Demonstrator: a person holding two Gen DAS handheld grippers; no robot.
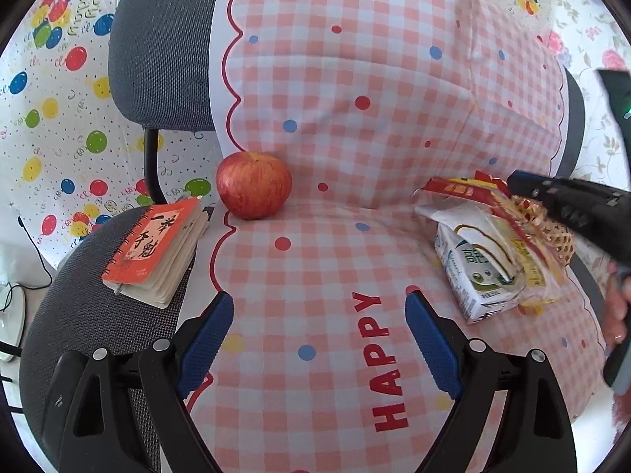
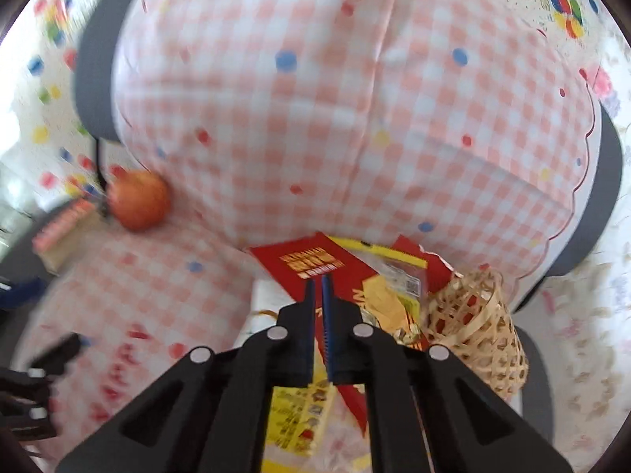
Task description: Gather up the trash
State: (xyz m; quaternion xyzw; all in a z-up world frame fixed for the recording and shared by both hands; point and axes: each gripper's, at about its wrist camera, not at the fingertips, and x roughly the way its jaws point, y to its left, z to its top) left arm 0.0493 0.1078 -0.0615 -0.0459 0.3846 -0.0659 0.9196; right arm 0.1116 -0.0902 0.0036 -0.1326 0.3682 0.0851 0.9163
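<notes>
- Left wrist view: the left hand-held gripper (image 1: 319, 339) stands wide open over the checked cloth (image 1: 355, 126) and holds nothing; only cloth shows between its blue pads.
- The trash lies to its right: a red-and-yellow wrapper (image 1: 485, 205) resting on a milk carton (image 1: 473, 276), near the right edge of the chair seat. The right hand-held gripper (image 1: 524, 185) reaches in at the wrapper, so the right hand is much nearer to it. The apple (image 1: 254, 185) and notebook (image 1: 155, 248) lie well apart, on the left.
- Right wrist view: the right hand-held gripper (image 2: 318, 282) is closed, its pads almost together, with the wrapper (image 2: 315, 264) pinched between them as far as I can judge. The wrapper's long axis runs along the fingers, toward the camera.
- A woven basket (image 2: 477, 327) stands just right of the wrapper; I judge it the likely place for the trash.
</notes>
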